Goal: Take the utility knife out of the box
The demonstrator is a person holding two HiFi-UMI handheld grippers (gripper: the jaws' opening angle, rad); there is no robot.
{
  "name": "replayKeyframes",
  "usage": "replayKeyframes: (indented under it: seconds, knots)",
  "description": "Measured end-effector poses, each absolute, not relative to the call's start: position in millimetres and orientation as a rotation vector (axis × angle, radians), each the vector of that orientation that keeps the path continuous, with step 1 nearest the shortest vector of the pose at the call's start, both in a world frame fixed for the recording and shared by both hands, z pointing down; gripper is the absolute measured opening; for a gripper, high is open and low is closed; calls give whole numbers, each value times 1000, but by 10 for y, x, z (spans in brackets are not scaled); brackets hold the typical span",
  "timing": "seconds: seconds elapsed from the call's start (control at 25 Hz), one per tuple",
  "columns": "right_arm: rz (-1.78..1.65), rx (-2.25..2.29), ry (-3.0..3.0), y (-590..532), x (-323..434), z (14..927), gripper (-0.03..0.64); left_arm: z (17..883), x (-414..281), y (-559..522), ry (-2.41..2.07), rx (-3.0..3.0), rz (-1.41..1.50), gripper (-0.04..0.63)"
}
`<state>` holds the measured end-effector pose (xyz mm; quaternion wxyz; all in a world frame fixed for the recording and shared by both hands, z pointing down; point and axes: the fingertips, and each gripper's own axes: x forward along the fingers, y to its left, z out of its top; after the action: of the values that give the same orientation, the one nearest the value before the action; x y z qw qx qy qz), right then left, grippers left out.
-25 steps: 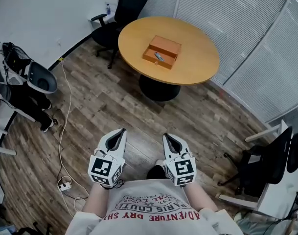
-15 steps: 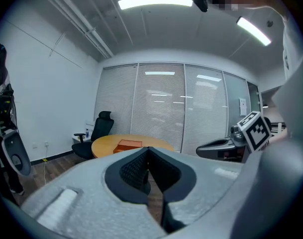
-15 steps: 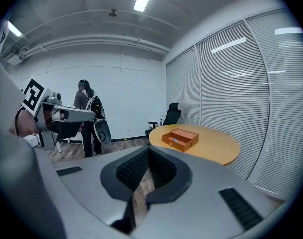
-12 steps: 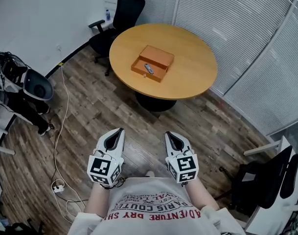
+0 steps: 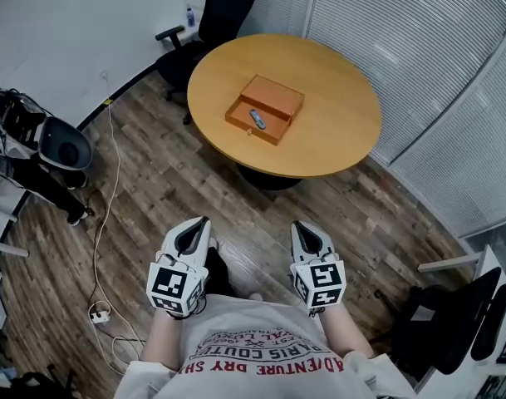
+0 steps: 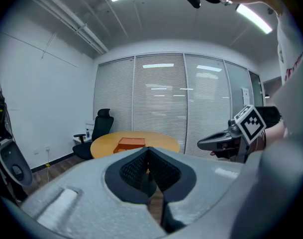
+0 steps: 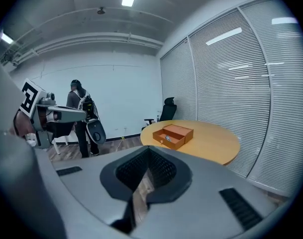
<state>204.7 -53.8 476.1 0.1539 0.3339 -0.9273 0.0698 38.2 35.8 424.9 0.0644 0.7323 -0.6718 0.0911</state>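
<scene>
An orange box [image 5: 265, 109] lies on the round wooden table [image 5: 336, 140], its drawer pulled out toward me. A grey utility knife [image 5: 257, 119] rests in the drawer. The left gripper [image 5: 193, 233] and right gripper [image 5: 307, 235] are held side by side above the wood floor, well short of the table, both shut and holding nothing. In the left gripper view the left gripper [image 6: 148, 151] points at the table, with the box [image 6: 130, 143] far beyond it. In the right gripper view the right gripper [image 7: 148, 151] is shut, and the box [image 7: 175, 134] with the knife [image 7: 167, 138] shows far off.
A black office chair [image 5: 215, 15] stands behind the table. A person [image 7: 81, 118] with grey gear [image 5: 66, 144] stands at the left wall. A white cable runs to a power strip [image 5: 99, 312] on the floor. Blinds line the right wall, and another chair [image 5: 477, 322] sits at lower right.
The whole view has moved toward the table, which now looks larger and nearer. Both grippers came forward with it, keeping their spacing and staying shut.
</scene>
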Motion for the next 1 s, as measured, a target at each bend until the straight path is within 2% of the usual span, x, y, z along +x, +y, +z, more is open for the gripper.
replayKeyframes:
  seconds: [0.48, 1.0]
  knots:
    - [185, 1145, -2541, -1551, 1309, 4761, 8, 4239, -506, -1033, -1860, 2372, 247, -5]
    - [258, 1358, -2420, -2563, -35, 4704, 8, 4186, -1892, -2343, -1635, 2496, 238, -5]
